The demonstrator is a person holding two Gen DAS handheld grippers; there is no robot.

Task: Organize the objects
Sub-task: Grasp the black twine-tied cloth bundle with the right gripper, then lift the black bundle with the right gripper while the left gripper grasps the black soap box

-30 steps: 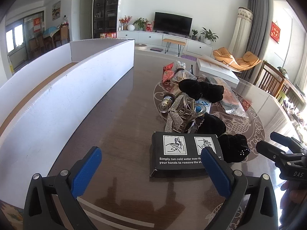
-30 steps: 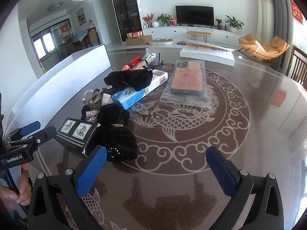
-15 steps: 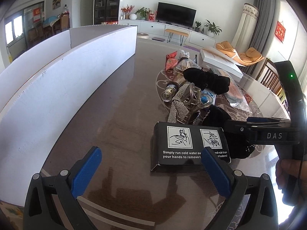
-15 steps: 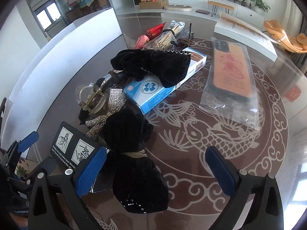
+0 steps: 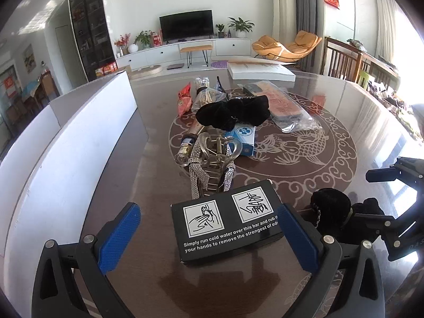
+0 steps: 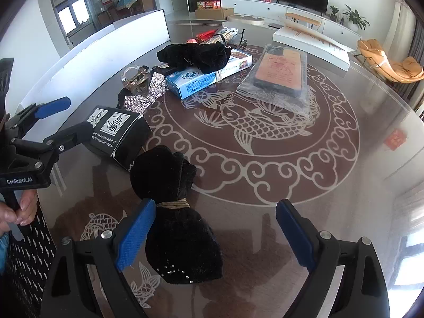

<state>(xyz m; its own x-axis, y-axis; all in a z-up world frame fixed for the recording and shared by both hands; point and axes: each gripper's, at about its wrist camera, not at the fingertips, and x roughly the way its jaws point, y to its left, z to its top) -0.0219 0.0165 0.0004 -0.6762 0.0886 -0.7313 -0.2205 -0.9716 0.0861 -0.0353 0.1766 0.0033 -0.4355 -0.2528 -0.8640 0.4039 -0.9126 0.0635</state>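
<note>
At far left, I see a long white board standing on edge along the glass surface. Next to it, my left tool hangs with its blue pads apart; a black printed box lies between them, its right end just beside the right pad, and I cannot tell whether they touch. Beyond the box, toward the middle, a rhinestone hair clip rests against a small glass bottle; behind these a blue-and-white carton carries a black velvet scrunchie. Further right lies a phone case in a clear bag, and past it a flat white box.

Right of the printed box and almost touching it, a black velvet bow tied with a pale band lies on the surface. My right tool stands over its near half; its jaws have just been closing, yet remain wide apart, the left pad just beside the bow, the right pad well clear.
</note>
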